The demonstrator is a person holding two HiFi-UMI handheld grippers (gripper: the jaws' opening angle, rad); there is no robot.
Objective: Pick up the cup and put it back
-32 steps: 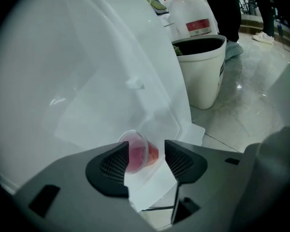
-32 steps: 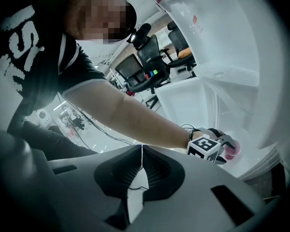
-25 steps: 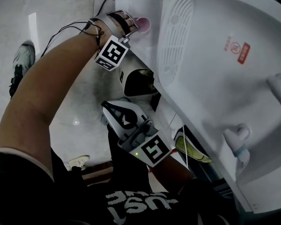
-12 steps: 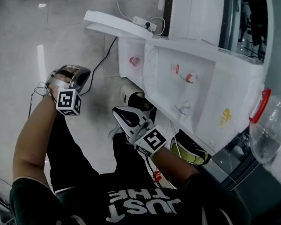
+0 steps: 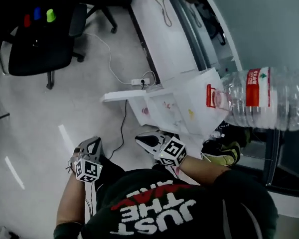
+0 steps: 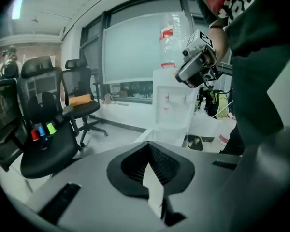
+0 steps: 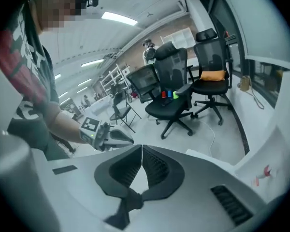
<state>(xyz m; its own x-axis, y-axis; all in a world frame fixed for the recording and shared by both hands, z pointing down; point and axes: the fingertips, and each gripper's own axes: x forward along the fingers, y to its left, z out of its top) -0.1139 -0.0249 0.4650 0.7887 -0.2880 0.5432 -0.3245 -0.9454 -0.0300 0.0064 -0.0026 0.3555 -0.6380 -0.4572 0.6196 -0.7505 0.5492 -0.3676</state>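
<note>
Person is holding left gripper (image 5: 92, 143) and right gripper (image 5: 141, 139) up, both clenched on nothing, away from pink cup (image 5: 145, 110) sitting in white dispenser (image 5: 189, 97).

Dispenser (image 5: 189, 96) white; bottle (image 5: 269, 98) clear, red label; cup (image 5: 145, 110) pink; chair (image 5: 37, 49) black, small items (image 5: 37, 14) on it red, blue, green; shirt (image 5: 159, 208) black, white-red lettering; left gripper (image 5: 93, 142), right gripper (image 5: 142, 140) cubes black-white squares

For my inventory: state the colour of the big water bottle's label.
The label is red with white print; the head view shows it best.
</note>
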